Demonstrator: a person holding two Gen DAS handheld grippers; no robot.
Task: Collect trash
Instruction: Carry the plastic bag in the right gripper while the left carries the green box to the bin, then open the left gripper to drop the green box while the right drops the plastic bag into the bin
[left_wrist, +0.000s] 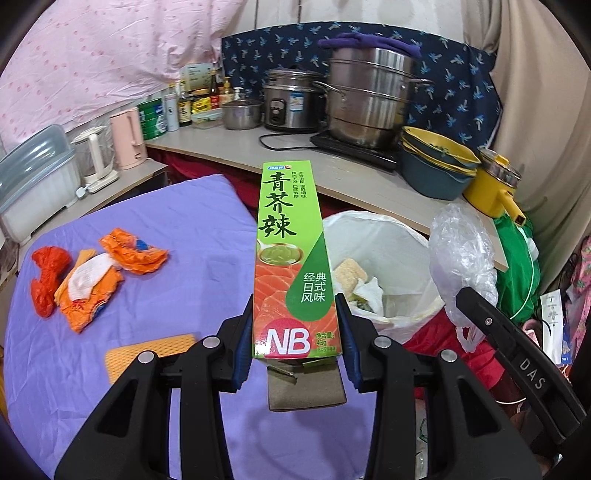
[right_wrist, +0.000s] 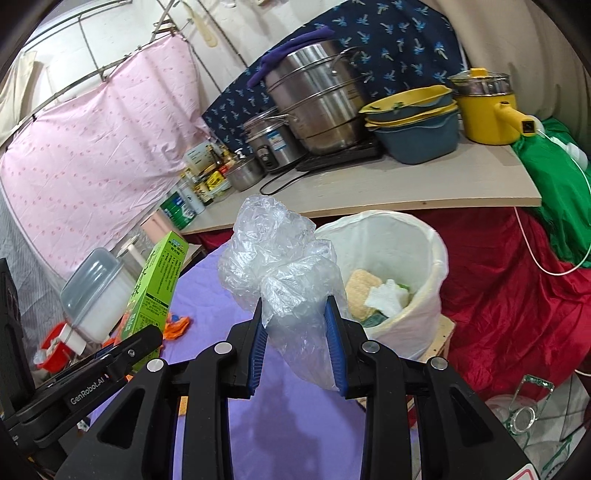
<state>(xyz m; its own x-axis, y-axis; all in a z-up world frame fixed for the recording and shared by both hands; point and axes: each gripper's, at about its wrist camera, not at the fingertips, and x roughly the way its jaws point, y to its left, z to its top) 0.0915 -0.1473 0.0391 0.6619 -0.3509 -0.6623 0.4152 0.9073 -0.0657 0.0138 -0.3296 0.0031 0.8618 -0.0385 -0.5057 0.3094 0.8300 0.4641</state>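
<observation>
Two grippers, each carrying a piece of trash. Left gripper (left_wrist: 298, 314), centre of the left wrist view, jaws narrowed onto a green wasabi box (left_wrist: 290, 258), blue pads pressed against its two long sides near the lower end; box upright, tilted slightly away, an opened flap hanging beneath. Right gripper (right_wrist: 295, 317), centre of the right wrist view, jaws clamped on a crumpled clear plastic bag (right_wrist: 280, 273), most of the bag bulging above the pads, a thin tail drooping below.

Just right of centre in both views: white-lined trash bin (right_wrist: 432, 258), already holding a pale sponge-like block and crumpled white paper. Box and bag both short of the bin's rim, held over the purple tablecloth (left_wrist: 147, 350), not inside the bin.

Left side of the left wrist view, lying on the cloth: orange wrappers (left_wrist: 107, 273) in a loose cluster, red crumpled bag (left_wrist: 48, 280) touching them at far left, orange mesh pad (left_wrist: 147, 354) lower down near the left jaw.

Upper half: wooden counter (left_wrist: 332, 173) with a tall steel steamer pot (left_wrist: 369, 99), rice cooker, small bottles, stacked blue-and-yellow basins (left_wrist: 436, 162) and a yellow pot at right.
</observation>
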